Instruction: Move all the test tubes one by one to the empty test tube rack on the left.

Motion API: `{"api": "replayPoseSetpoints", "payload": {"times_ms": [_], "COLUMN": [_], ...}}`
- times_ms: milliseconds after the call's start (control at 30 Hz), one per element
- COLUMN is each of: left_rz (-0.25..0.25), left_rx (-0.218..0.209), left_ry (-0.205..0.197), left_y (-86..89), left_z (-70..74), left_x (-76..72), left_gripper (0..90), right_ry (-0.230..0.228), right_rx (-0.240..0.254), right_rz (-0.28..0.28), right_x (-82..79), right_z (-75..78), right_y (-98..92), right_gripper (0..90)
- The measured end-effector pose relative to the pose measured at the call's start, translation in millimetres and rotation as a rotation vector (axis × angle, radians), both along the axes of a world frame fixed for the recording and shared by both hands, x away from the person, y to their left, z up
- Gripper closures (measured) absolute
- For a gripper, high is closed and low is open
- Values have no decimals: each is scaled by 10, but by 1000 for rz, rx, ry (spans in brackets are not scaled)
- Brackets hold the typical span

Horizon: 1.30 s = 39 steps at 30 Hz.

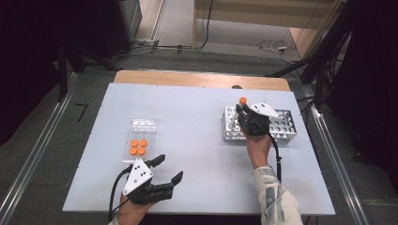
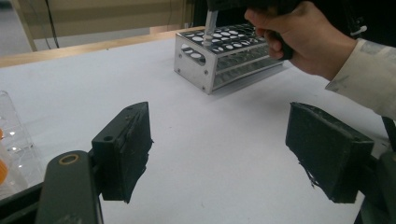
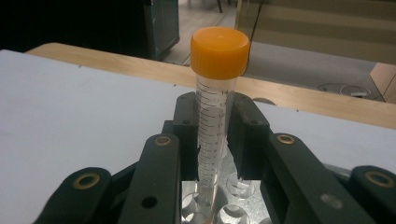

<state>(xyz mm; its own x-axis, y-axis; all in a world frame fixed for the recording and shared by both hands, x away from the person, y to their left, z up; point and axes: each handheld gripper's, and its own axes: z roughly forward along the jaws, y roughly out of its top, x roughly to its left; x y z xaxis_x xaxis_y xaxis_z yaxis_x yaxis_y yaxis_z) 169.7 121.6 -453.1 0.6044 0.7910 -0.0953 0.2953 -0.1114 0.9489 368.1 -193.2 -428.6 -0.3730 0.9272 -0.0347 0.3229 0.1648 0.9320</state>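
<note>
A clear graduated tube with an orange cap stands upright between the jaws of my right gripper, which is shut on it just below the cap. The tube hangs over the far left corner of a metal tube rack, and its lower end is level with the rack's top holes. My left gripper rests near the table's front edge with its jaws wide open and nothing between them.
A clear plastic holder with several orange-capped tubes sits left of centre, just beyond my left gripper. The white tabletop spreads between holder and rack. A wooden strip runs along the far edge.
</note>
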Motion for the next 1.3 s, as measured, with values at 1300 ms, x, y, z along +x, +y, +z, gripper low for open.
{"api": "replayPoseSetpoints", "payload": {"times_ms": [1300], "left_rz": [8], "left_rx": [6], "left_ry": [-3], "left_y": [-22], "left_z": [-17], "left_x": [7], "left_gripper": [202], "right_ry": [-13], "right_rx": [33], "right_rz": [341], "right_x": [-957], "right_z": [79], "right_y": [231], "right_gripper": [722]}}
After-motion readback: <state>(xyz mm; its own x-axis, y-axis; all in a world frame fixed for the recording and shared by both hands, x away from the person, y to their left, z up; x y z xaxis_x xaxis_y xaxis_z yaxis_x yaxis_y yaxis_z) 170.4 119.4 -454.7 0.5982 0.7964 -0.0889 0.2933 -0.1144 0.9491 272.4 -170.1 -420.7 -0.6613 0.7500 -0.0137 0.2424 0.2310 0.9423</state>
